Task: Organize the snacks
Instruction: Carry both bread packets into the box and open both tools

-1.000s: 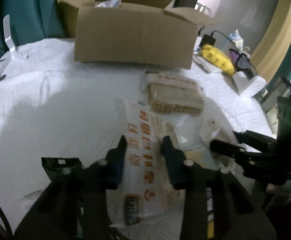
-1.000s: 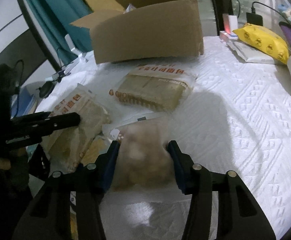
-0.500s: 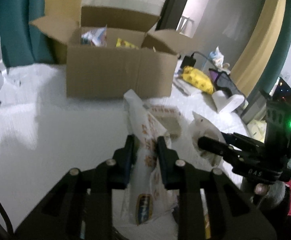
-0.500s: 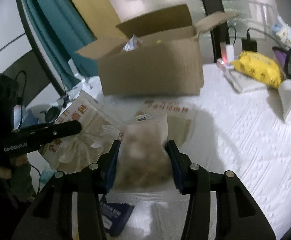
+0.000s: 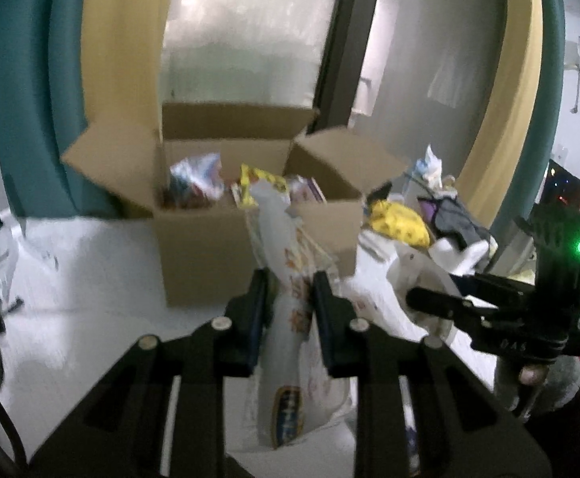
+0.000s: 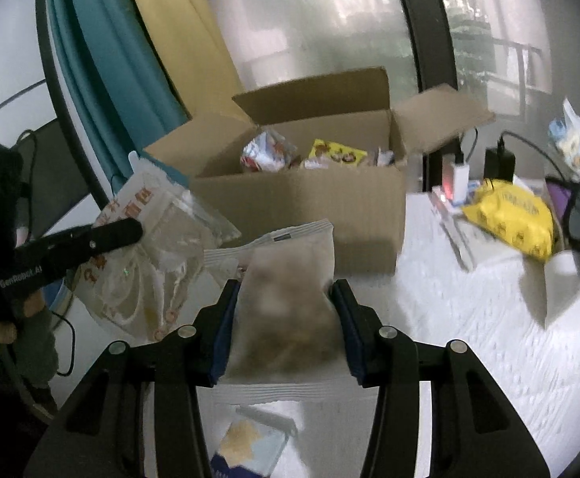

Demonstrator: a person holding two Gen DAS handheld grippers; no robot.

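Left gripper (image 5: pixel 288 302) clamps a white bread bag (image 5: pixel 290 318), right gripper (image 6: pixel 286 310) squeezes a frosted snack pouch (image 6: pixel 290 298), cardboard box (image 6: pixel 301 215) open beyond.

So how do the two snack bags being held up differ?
The left bag is white with orange print, pinched thin between nearly closed jaws. The right bag is frosted with brownish contents and no print showing, and fills much wider-set jaws. The left bag looks crumpled and floppy; the right looks plump. Both are held in front of the open box.

Left gripper (image 5: pixel 289 292) (clamped) around snack bag (image 5: pixel 290 318)
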